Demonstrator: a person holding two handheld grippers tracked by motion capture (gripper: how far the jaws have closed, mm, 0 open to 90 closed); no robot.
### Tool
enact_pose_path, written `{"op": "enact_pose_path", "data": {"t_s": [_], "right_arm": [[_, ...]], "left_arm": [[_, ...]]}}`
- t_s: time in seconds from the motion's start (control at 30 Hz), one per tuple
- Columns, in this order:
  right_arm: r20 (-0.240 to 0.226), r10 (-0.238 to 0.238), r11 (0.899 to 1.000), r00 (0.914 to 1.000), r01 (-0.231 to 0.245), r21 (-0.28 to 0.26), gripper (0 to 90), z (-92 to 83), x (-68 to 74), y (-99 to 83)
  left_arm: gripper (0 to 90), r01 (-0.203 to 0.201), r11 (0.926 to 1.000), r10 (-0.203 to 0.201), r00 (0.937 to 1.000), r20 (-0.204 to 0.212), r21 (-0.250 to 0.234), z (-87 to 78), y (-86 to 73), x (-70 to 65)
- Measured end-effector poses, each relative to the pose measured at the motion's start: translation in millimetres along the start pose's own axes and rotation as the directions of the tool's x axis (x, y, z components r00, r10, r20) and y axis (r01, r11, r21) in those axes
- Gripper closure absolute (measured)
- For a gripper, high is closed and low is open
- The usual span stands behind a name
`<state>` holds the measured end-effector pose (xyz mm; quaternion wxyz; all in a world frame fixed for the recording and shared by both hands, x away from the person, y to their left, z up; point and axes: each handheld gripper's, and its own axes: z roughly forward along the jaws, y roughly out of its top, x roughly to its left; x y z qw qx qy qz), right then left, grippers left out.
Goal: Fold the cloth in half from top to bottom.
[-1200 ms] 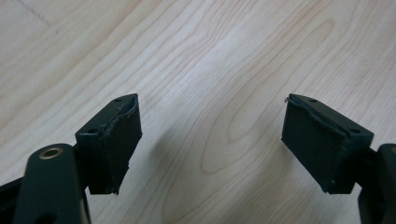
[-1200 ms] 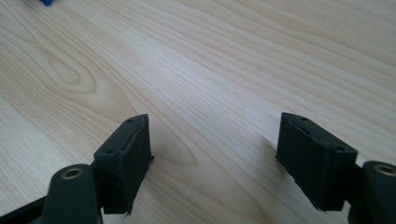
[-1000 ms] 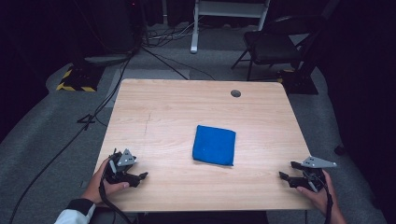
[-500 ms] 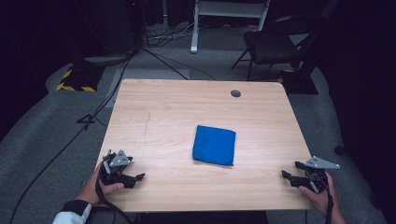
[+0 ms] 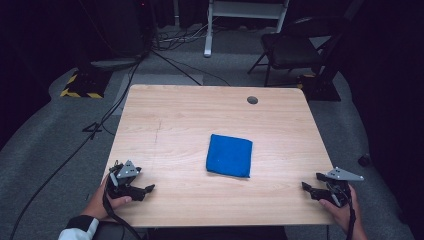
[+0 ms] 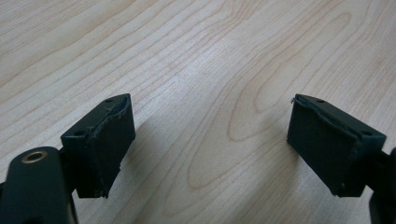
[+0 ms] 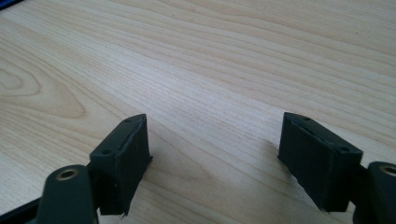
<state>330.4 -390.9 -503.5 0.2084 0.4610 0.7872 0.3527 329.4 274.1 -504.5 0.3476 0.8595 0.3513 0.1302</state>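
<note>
A folded blue cloth lies flat on the light wooden table, a little right of centre. My left gripper rests low at the near left corner and points right toward the cloth, well short of it. In the left gripper view it stands open, its jaws having just been opening, with bare wood between them. At the near right corner, my right gripper points left. In the right gripper view it is open over the bare tabletop.
A round cable hole sits near the table's far edge. Beyond the table stand a dark chair and a white stand. Cables run over the grey floor at the left, near a yellow-and-black striped plate.
My left hand has drawn slightly back toward the near left corner. The right hand and the cloth have not moved.
</note>
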Motion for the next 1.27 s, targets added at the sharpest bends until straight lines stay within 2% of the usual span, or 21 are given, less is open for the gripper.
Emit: {"op": "enact_pose_path", "data": {"t_s": [0.3, 1.27], "right_arm": [[0.017, 0.013, 1.000, 0.9998, -0.013, 0.000, 24.6, 0.0, 0.2, 0.0], [0.023, 0.023, 1.000, 0.9995, -0.023, -0.001, 25.1, 0.3, -0.5, 0.4]], "left_arm": [[15.3, 0.001, 1.0000, -0.001, 1.0000, 0.003, -0.003, 0.6, 0.3, 1.0], [15.4, 0.006, 1.0000, -0.006, 1.0000, 0.001, 0.000, 0.1, 0.5, 1.7]]}}
